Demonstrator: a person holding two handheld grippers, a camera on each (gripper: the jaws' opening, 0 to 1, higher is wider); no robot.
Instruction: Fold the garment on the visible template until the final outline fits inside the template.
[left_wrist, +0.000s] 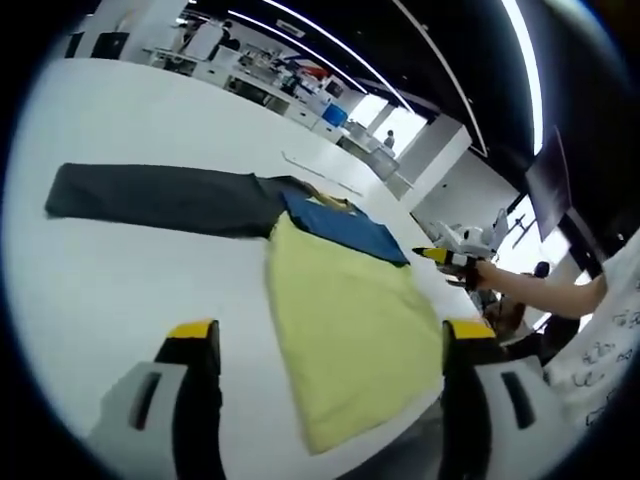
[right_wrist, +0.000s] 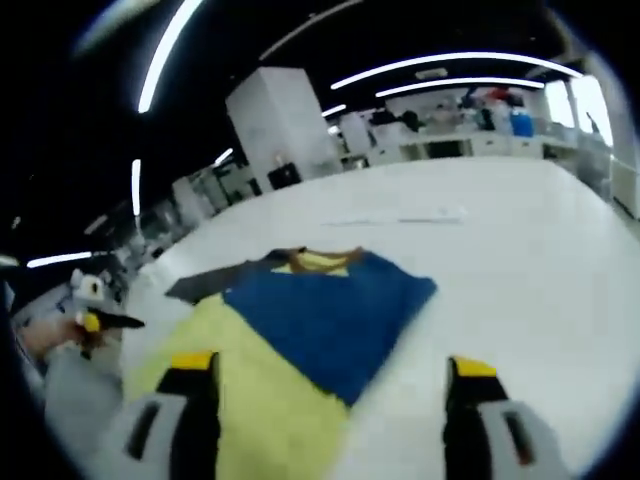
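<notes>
Left gripper view: garment lies flat on white counter. Left tongs apart, empty. Right tongs likewise apart.

opposite low views, garment shared

Left gripper: jaws spread wide apart, nothing between them. Right gripper: jaws likewise parted and unloaded, also seen from the left gripper view, gripped by a hand.
</notes>
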